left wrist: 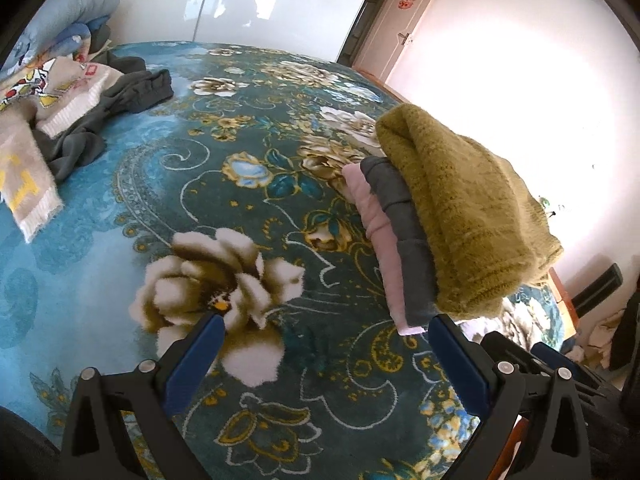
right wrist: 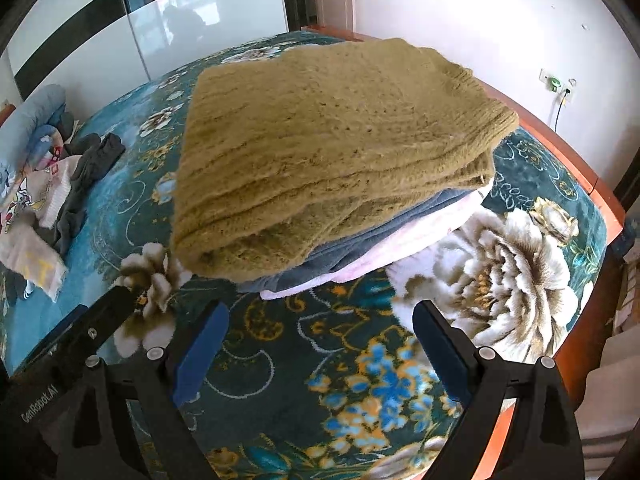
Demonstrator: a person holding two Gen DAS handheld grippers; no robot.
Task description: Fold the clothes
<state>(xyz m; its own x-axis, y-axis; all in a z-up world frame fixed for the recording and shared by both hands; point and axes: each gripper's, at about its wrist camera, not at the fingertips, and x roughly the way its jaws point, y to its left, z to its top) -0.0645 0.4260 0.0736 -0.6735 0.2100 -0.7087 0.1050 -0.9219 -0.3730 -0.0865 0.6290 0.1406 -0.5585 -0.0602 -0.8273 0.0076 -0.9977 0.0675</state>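
Facing the folded stack, you have the mustard sweater (right wrist: 332, 152) topmost, directly ahead of the right gripper (right wrist: 320, 332) and off to the right of the left gripper (left wrist: 326, 340), both spread apart and empty, while unfolded clothes (left wrist: 76, 120) lie far left.

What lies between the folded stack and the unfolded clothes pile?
Only bare floral blanket separates the folded stack from the unfolded pile, clearest in the left wrist view.

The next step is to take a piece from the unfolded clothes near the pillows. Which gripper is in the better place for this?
Probably the left gripper: it is open, and the unfolded clothes lie on its side. The right gripper, also open, faces the folded stack.
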